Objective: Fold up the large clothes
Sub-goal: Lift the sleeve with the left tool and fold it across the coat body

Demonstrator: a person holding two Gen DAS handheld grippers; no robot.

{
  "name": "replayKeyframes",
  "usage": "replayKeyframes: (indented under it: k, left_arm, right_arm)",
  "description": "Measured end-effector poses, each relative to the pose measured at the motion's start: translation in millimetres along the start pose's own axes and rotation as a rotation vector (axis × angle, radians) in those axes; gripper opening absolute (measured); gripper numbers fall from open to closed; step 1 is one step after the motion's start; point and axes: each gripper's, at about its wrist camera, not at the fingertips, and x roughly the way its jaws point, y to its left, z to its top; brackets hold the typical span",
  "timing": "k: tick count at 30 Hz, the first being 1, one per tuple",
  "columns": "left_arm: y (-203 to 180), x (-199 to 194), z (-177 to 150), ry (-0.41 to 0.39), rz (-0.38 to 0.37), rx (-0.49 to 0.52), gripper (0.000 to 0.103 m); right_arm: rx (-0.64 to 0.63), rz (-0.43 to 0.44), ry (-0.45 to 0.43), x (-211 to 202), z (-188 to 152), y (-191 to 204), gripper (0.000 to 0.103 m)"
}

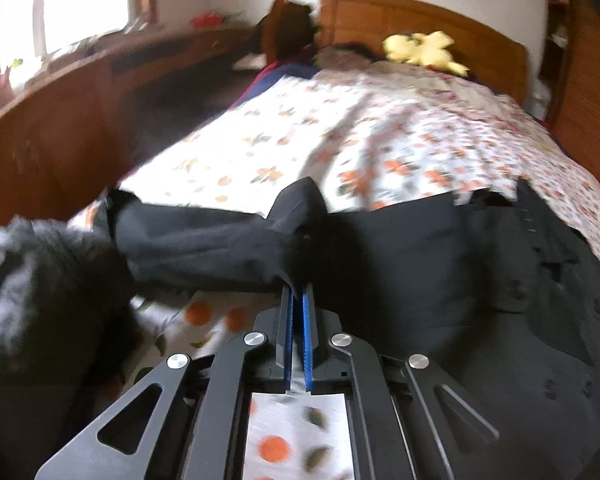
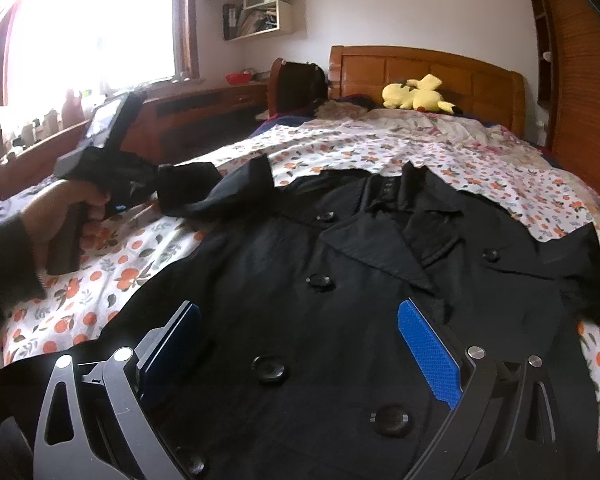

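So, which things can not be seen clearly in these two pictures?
- Left wrist view: the left gripper tips, buried in the black coat sleeve.
- Left wrist view: windowsill items, blurred and overexposed.
- Right wrist view: coat hem, cut off by the bottom edge and the right gripper.

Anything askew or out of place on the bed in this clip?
Nothing damaged or spilled. The black coat lies front-up on the floral sheet, its one sleeve pinched in the left gripper. A yellow plush toy sits by the headboard, unrelated to folding.

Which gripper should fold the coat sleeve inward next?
Left. The left gripper is already shut on the black sleeve, probably ready to carry it over the coat. The right gripper hangs open above the coat front, holding nothing.
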Motion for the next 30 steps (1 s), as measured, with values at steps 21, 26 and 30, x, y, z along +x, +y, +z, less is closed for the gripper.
replayKeyframes:
  k: [21,26,30]
  left_arm:
    - [-105.2,-104.3,-95.0,-0.038,-0.181,0.236,0.009]
    - [-83.8,-110.8,-106.3,-0.035,-0.186,0.23,0.02]
    - [-67.3,-118.6,-110.0,-0.052,-0.191,0.202,0.029]
  right_arm:
    - [0.008,-0.06,-0.048,-23.9,18.1,-23.4,0.096]
    - [0.003,-0.062,-0.041,-22.1,17.5,-22.5,0.096]
    - [-0.006,-0.058,-0.034,-20.5,16.7,-18.8,0.096]
